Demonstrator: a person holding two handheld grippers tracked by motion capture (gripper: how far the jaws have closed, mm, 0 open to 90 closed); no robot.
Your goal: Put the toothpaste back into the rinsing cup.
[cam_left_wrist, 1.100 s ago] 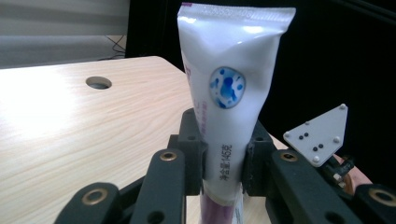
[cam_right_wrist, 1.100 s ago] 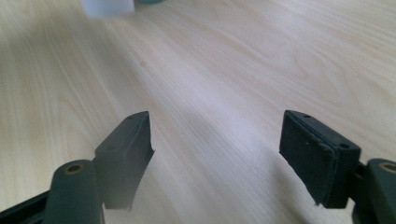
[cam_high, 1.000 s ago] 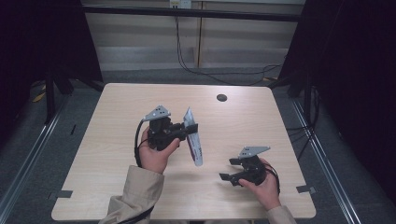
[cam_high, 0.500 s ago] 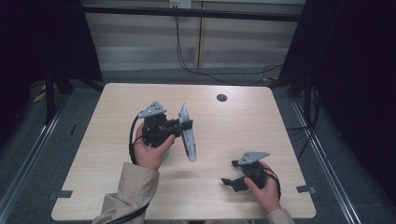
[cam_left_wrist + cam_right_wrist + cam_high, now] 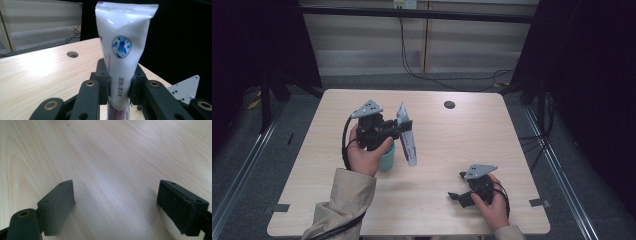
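My left gripper (image 5: 404, 127) is shut on a white tube (image 5: 407, 139) with purple print, held upright above the middle-left of the table. In the left gripper view the tube (image 5: 123, 47) rises between the two pads of the left gripper (image 5: 119, 83), a blue spotted emblem facing the camera. A teal cup (image 5: 387, 158) stands on the table just under that hand. My right gripper (image 5: 457, 196) rests low near the front right, open. In the right gripper view my right gripper (image 5: 116, 206) has just been opening its jaws, and between them is only bare wood.
The light wooden table (image 5: 452, 145) has a round dark cable hole (image 5: 449, 104) at the back right. Black curtains hang on both sides. Cables (image 5: 447, 75) lie on the floor behind the table, and metal rails run along both sides.
The left hand has lifted the tube and carried it a little left and back, and the teal cup now shows beneath it. The right hand has hardly moved.
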